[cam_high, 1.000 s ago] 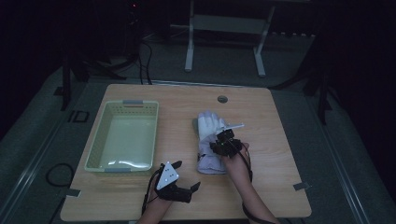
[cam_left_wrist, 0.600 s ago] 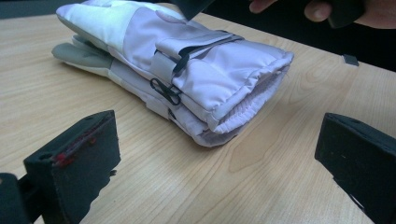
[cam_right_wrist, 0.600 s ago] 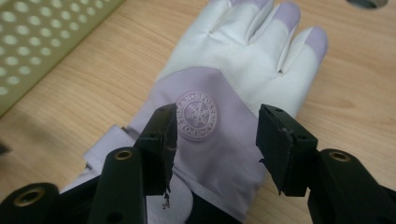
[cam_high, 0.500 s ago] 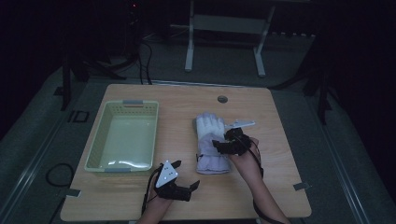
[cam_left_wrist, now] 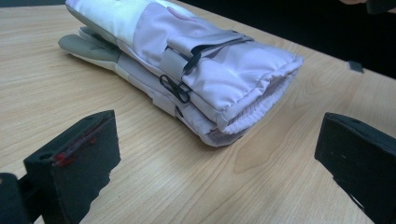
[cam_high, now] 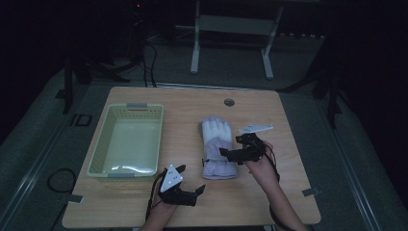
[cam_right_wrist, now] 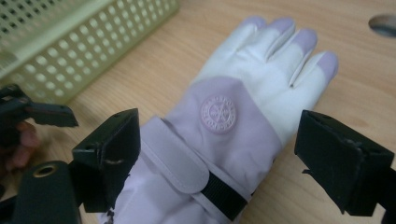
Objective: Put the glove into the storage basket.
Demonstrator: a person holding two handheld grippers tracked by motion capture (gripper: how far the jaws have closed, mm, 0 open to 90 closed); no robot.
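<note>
Gloves [cam_high: 218, 147]: lying stacked mid-table, beside the basket [cam_high: 126, 139].
Right tool [cam_high: 230, 155]: jaws just opening wide, hovering over cuff, gripping nothing.
Left tool [cam_high: 193, 186]: resting open near front edge, aiming at cuffs.

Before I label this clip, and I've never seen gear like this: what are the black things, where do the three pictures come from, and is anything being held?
A person holds two hand-held grippers, one in each hand. The high view looks down on the light wooden table: left gripper, right gripper. The other two pictures come from cameras on the grippers, looking along their black fingers. On the table lie a pair of stacked lilac and white padded winter gloves and an empty pale green perforated plastic basket. Nothing is held. The left gripper's fingers stand apart, short of the glove cuffs. The right gripper's fingers have just been opening and now stand wide above the gloves.
</note>
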